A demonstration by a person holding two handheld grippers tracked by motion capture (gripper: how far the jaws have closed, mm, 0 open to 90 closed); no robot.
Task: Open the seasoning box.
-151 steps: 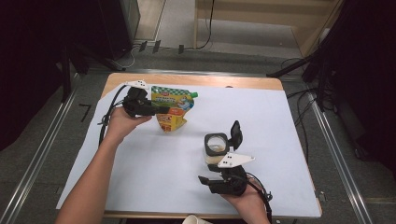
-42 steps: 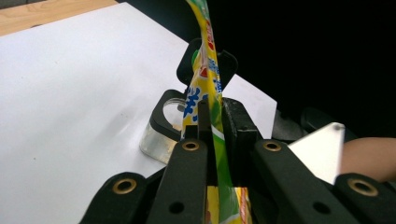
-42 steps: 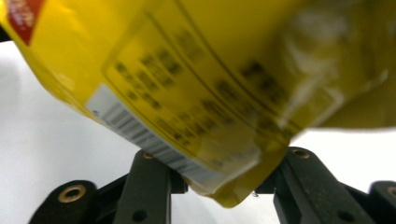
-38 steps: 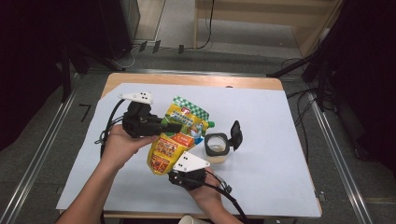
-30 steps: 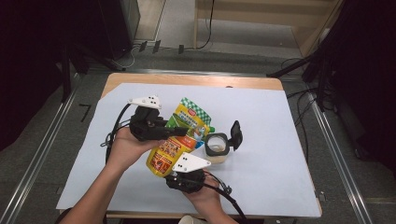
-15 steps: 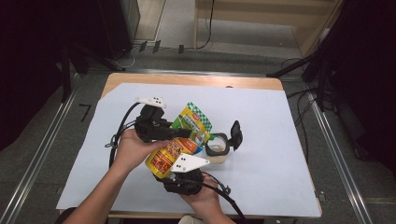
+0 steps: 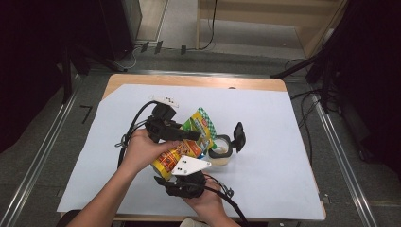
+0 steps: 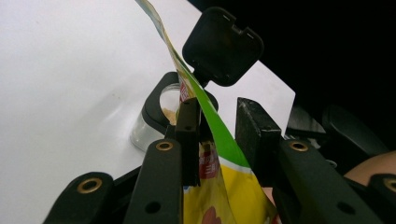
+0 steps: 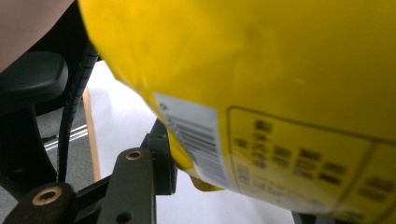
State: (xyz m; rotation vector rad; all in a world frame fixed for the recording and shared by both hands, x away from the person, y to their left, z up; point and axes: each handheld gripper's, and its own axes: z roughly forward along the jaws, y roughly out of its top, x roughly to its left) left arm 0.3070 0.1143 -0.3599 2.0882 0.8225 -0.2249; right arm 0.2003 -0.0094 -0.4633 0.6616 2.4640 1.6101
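High view: over a white-covered table (image 7: 283, 142), a person holds a yellow-and-green snack pouch (image 7: 182, 149) between 2 hand-held tongs, its green top leaning toward a small clear jar (image 7: 220, 153) whose black flip lid (image 7: 239, 137) stands open. The left gripper (image 7: 189, 136) reaches in from the side and pinches the pouch near its upper end; in the left gripper view its jaws stand on either side of the thin green edge, one pad against it, and the jar mouth sits just beyond the jaw tips, pale contents visible inside. The right gripper (image 7: 182, 166) comes up from below the pouch's bottom end; in the right gripper view the yellow back panel with its barcode lies across the jaws, and whether they are pressed on it cannot be told. Judging by this, the pouch is lifted and brought to the jar, the lid is already up, and the pouring or filling appears not yet finished.
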